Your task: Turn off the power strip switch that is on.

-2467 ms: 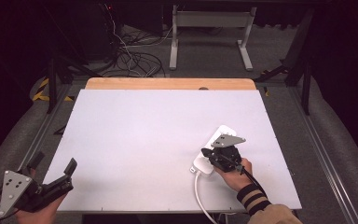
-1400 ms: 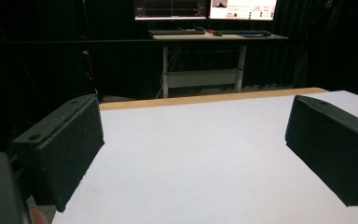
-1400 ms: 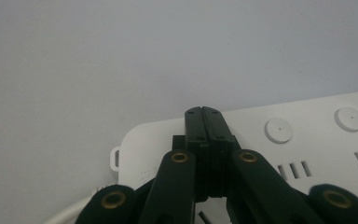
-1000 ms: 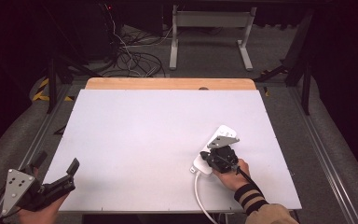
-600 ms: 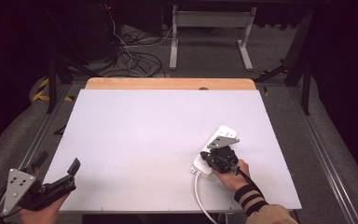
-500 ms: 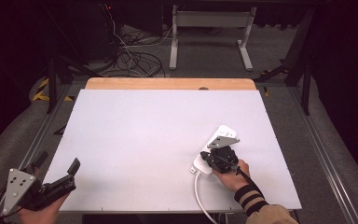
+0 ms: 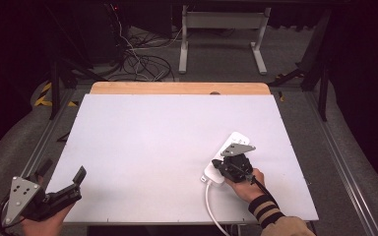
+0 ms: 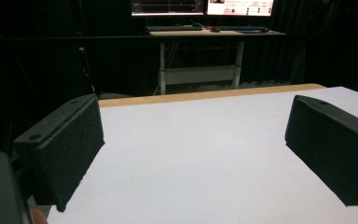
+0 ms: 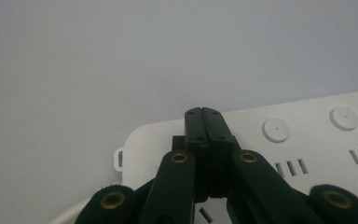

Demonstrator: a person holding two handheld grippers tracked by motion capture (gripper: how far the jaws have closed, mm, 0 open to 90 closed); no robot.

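Table (image 7: 152,147) with a white top fills the high view, a bare wooden strip (image 7: 177,88) along its far edge. At about five o'clock on it lies a white power strip (image 7: 226,150), its near end covered by my right gripper (image 7: 225,168), so I cannot tell from here how far the strip runs under it. A white cable (image 7: 211,206) leaves the strip toward six o'clock and is cut off by the frame edge. My left gripper (image 7: 61,182) hangs at seven o'clock, just off the table's near-left corner, jaws spread with nothing between them. Beyond the table, at twelve o'clock, tangled cables (image 7: 138,59) lie on the dark floor beside a grey desk frame (image 7: 221,34).

In the left gripper view, my two black pads (image 8: 70,144) stand wide apart over bare white tabletop. A sliver of the power strip shows at three o'clock, cut off. Far back, a desk with lit monitors (image 8: 205,7) is dim.

In the right gripper view, my jaws are pressed together, tips resting over the power strip's corner, holding nothing. Two round buttons (image 9: 275,129) and socket slots (image 9: 291,167) sit at three o'clock; the linkage arms hide the strip's lower part.
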